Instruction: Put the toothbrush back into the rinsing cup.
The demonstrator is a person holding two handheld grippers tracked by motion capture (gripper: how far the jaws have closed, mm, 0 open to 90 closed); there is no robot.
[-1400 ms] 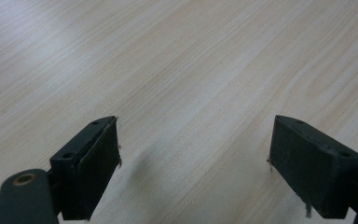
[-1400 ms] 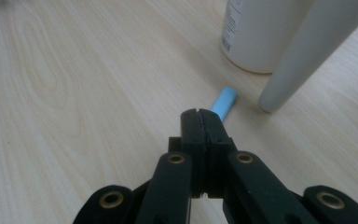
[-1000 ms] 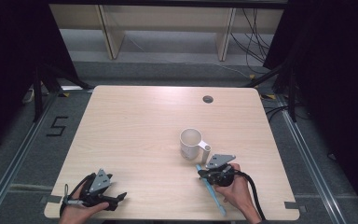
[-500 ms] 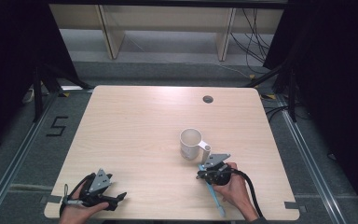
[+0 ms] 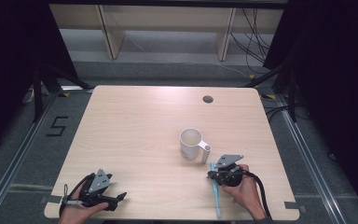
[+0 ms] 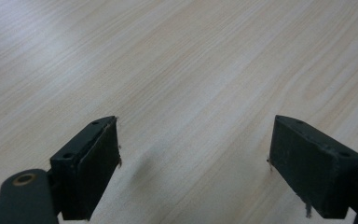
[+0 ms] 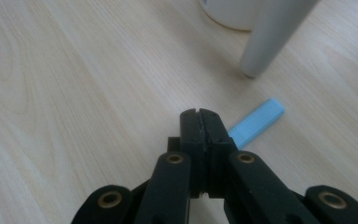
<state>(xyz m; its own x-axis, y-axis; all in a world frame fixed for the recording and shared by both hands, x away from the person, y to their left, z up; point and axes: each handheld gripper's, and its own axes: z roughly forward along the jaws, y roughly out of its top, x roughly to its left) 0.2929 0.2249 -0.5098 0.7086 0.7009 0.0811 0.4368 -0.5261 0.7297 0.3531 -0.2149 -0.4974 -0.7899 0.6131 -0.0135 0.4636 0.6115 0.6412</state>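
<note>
A white mug (image 5: 191, 142) stands upright on the wooden table (image 5: 140, 126), its handle (image 5: 206, 151) turned toward the front right. A thin light-blue stick (image 5: 216, 200) lies flat on the table just in front of the handle, running back toward the front edge. My right gripper (image 5: 210, 175) sits over the stick's far part with its jaws shut together. In the right gripper view the stick's end (image 7: 256, 122) pokes out from under the shut right gripper (image 7: 199, 114), outside the seam; the mug handle (image 7: 272, 32) is close ahead. My left gripper (image 5: 117, 199) rests open at the front left, bare wood between the left gripper's (image 6: 196, 135) jaws.
A small round dark hole (image 5: 208, 99) marks the table's far right. The table's front edge runs just behind both hands. Black cable (image 5: 261, 196) trails from the right gripper toward the front right corner. Shelving and floor cables lie beyond the far edge.
My right hand has shifted a little to the right, and the blue stick has swung with it so that its far end now points nearer the mug handle. The left hand has stayed still.
</note>
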